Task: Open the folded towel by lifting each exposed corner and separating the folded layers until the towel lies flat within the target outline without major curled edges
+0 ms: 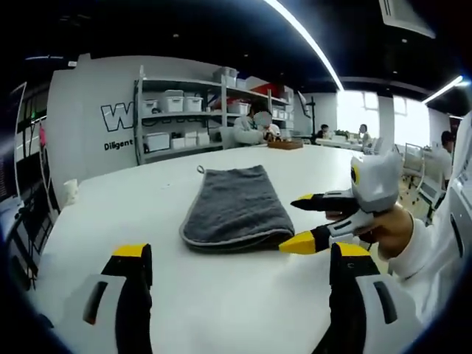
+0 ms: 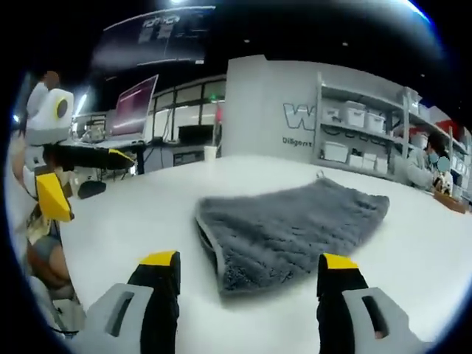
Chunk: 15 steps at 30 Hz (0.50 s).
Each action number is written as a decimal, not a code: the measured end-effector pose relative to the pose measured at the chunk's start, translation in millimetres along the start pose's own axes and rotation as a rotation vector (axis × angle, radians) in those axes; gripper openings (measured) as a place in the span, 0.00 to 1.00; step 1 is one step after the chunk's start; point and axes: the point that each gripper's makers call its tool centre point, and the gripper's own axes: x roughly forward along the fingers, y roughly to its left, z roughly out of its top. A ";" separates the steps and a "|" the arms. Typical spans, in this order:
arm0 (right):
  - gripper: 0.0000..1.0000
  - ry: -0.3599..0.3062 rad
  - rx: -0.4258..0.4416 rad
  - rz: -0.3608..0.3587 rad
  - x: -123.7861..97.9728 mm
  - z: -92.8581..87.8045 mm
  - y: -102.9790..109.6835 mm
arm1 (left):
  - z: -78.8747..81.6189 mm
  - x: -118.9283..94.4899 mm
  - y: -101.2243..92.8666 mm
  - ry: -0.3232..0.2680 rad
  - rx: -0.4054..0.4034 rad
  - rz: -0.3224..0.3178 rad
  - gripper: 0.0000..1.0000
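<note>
A folded grey towel [image 1: 236, 210] lies on the white table [image 1: 147, 214], with a small hanging loop [image 1: 200, 169] at its far edge. My left gripper [image 1: 240, 254] is open and sits a little short of the towel's near edge, with nothing between its fingers. The right gripper [image 1: 301, 220] comes in from the right, held in a hand, open, with its yellow tips beside the towel's near right corner. In the right gripper view the towel [image 2: 295, 221] lies just ahead of my open right gripper [image 2: 247, 259]. The left gripper [image 2: 85, 177] stands open at the far left.
Metal shelves [image 1: 184, 118] with white bins stand behind the table, and several people sit at the far end. A paper cup [image 1: 70, 192] stands at the table's left edge. A wooden tray [image 1: 285, 144] rests at the far side. The table edge [image 1: 383, 251] runs close on the right.
</note>
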 end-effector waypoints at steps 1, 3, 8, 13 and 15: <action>0.70 0.003 -0.003 -0.001 0.3 -0.6 0.1 | -0.2 0.2 -0.4 0.001 0.000 -0.002 1.00; 0.68 0.020 -0.025 -0.010 2.3 -5.2 0.7 | -0.7 0.8 -2.1 0.003 -0.001 -0.009 1.00; 0.44 0.019 -0.027 0.009 3.1 -9.2 2.7 | -0.2 0.9 -2.3 0.000 -0.007 -0.013 1.00; 0.37 0.008 -0.046 -0.008 2.5 -9.7 -4.6 | -0.9 0.5 0.2 0.002 -0.012 -0.007 1.00; 0.37 0.010 -0.048 0.005 3.1 -11.0 -4.6 | -1.2 0.7 0.0 0.002 -0.013 -0.009 1.00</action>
